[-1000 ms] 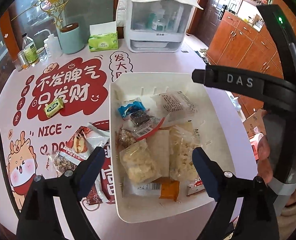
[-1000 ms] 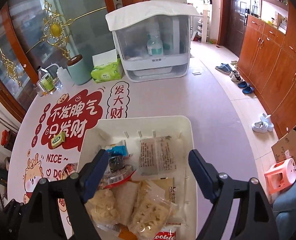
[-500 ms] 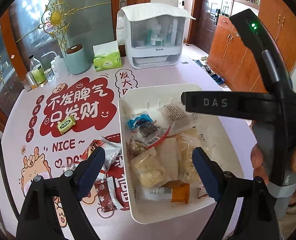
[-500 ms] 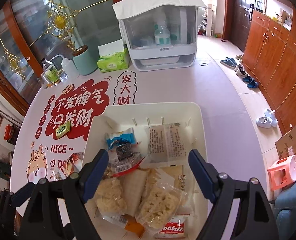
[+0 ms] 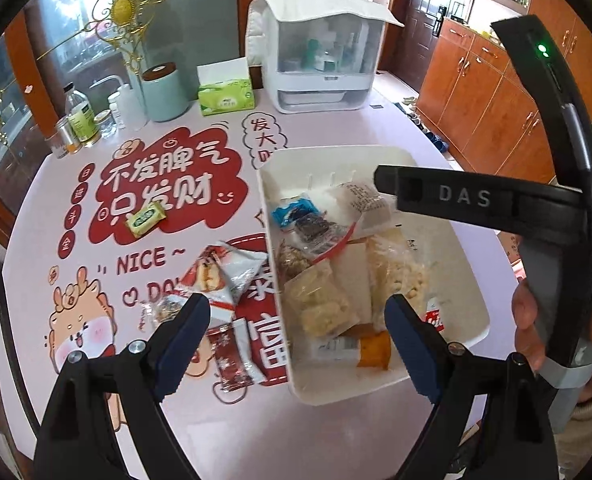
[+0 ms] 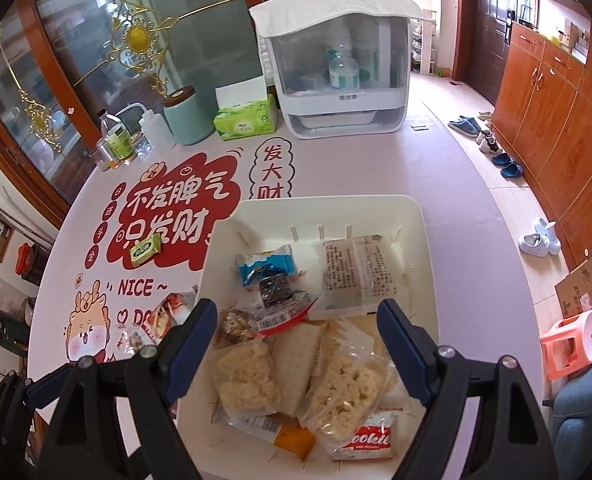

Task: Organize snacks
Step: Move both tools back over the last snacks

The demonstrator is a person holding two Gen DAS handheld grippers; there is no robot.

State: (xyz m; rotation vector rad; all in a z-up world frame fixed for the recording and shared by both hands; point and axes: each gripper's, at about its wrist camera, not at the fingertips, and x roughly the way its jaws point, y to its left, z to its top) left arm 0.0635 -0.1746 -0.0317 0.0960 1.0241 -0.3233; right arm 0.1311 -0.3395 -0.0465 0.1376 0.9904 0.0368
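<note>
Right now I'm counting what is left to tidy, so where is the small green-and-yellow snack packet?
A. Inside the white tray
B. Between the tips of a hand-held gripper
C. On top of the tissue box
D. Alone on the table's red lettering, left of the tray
D: the green-and-yellow packet lies by itself on the red print of the table, well left of the white tray.

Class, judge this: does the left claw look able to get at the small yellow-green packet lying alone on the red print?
Probably yes. The left claw is open and empty, and the yellow-green packet lies alone on the table, outside the white tray, with nothing covering it.
</note>
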